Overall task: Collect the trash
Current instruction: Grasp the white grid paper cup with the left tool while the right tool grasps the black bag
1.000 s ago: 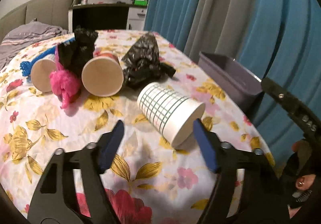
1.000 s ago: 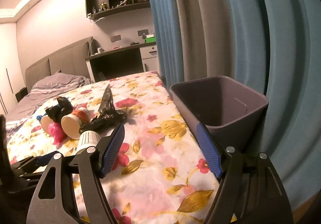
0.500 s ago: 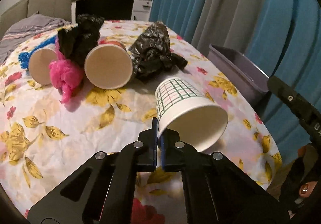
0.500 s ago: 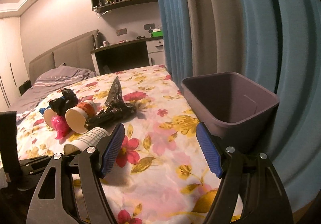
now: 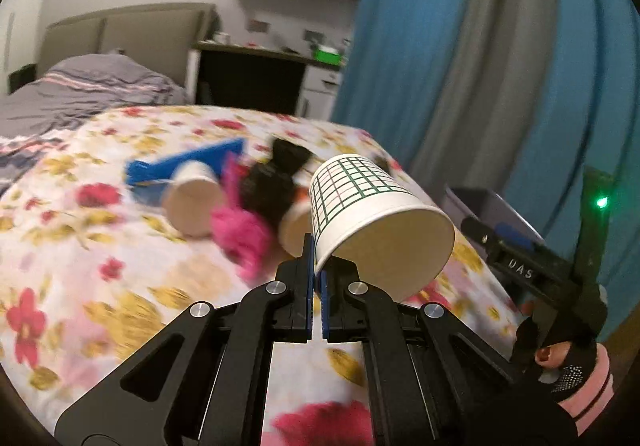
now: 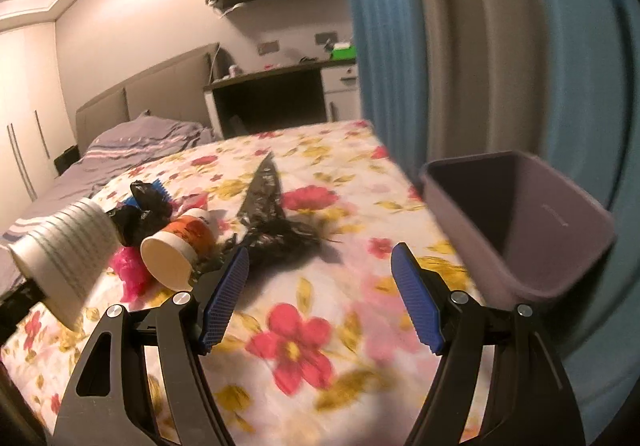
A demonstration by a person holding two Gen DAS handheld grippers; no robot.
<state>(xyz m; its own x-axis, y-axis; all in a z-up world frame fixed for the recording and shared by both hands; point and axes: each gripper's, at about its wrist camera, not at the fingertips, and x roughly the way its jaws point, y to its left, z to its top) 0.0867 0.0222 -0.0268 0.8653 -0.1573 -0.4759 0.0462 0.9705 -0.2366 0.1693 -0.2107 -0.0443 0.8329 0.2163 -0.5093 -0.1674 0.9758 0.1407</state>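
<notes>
Left wrist view: the left tongs [image 5: 316, 278] pinch the rim wall of the grid-printed paper cup [image 5: 368, 214], lifted clear of the worktop [image 5: 80, 266], left of the bin [image 5: 492, 214]. It looks light and crushable; the rim suits.

Right wrist view: the right tongs [image 6: 320, 298] stand wide, empty. Left of the bin [image 6: 520, 230] I count two black bags, one orange cup [image 6: 176, 250] and the held cup.

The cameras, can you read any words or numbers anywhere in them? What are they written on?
"DAS" in pale letters on the black bar of the right gripper, seen from the left wrist view; more letters may be hidden.
The bin has a small mark on its inner wall, too small to read.
The orange cup has dark print, too blurred to read.
The grid cup shows only lines, no words.
</notes>
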